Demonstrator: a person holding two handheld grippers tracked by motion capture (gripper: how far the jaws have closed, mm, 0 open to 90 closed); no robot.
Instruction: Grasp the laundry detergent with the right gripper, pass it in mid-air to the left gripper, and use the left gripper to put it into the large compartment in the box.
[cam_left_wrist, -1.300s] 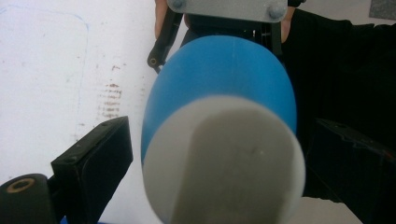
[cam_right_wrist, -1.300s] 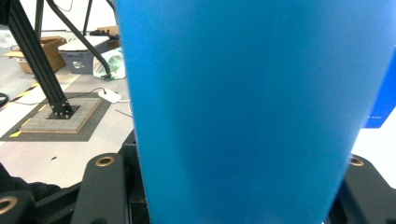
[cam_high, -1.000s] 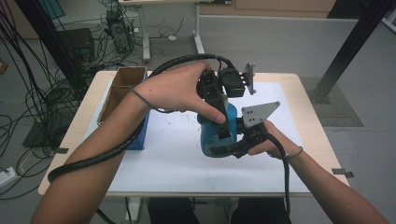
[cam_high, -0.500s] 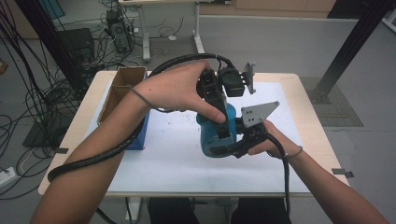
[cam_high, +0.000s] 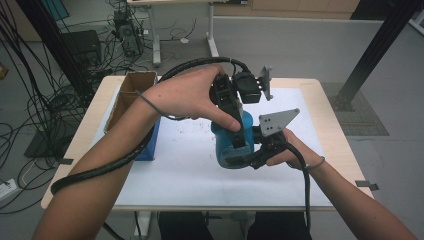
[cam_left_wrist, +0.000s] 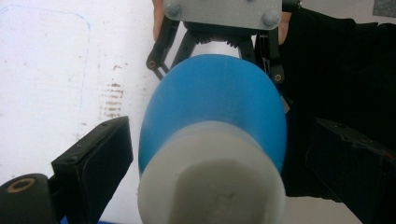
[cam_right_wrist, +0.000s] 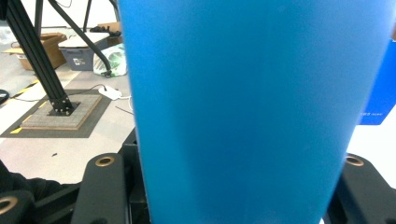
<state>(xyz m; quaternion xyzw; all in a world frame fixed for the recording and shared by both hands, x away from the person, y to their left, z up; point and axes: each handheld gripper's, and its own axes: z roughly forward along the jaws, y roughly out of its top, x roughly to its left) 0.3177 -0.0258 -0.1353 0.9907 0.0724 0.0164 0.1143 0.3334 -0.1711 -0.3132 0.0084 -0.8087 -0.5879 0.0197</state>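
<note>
The right hand-held gripper (cam_high: 250, 159), nearest the person, had its jaws clamped on the lower body of the blue bottle (cam_high: 227, 150), which was held above the middle of the surface (cam_high: 175, 175). Just beyond, the left hand-held gripper (cam_left_wrist: 210, 154) came down from above with its jaws spread to either side of the bottle's white cap (cam_left_wrist: 210, 186), their pads clear of it. Farther left sat a cardboard box (cam_high: 131, 90).
</note>
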